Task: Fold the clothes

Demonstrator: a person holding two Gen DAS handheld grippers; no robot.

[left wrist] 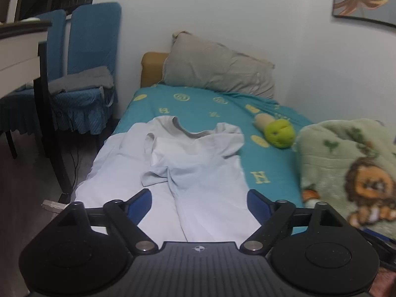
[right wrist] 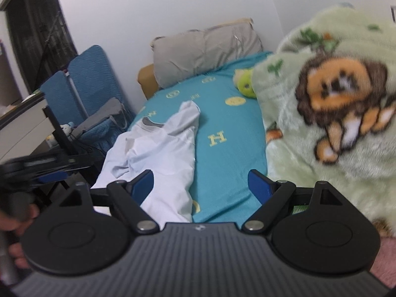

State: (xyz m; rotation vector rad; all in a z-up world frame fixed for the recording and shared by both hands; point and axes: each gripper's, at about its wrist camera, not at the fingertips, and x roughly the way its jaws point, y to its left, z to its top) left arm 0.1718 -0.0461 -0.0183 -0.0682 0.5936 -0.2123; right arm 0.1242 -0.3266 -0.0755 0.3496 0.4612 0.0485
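- Shirt: pale white tee, lying on teal bed sheet, along the edge nearest blue chairs, collar toward grey pillow, hem toward the cameras.
- Partly folded already, by the look: one sleeve flopped inward over the chest, rumpled ridge down the middle; other sleeve sticking out toward the pillow in right wrist view.
- Left gripper: jaws spread wide, nothing between the blue pads, hanging above the lower part of the tee, not touching.
- Right gripper: jaws also wide, empty, over the tee's right edge and bare sheet.
- Handling, judged: thin knit, very light, limp, no stiffness; will sag and drag if lifted by a single point; not fragile; slightly slippery against pads unless pinched through a doubled layer.
- Best holds, probably: hem corners near the cameras, or shoulder seams beside the collar; one gripper per corner, lifted together to keep the fold square.
- Risk: edge hanging off the bed side may slide off when tugged.
- Nearby, well apart from the tee: green plush toy, fleece lion blanket on the right side.
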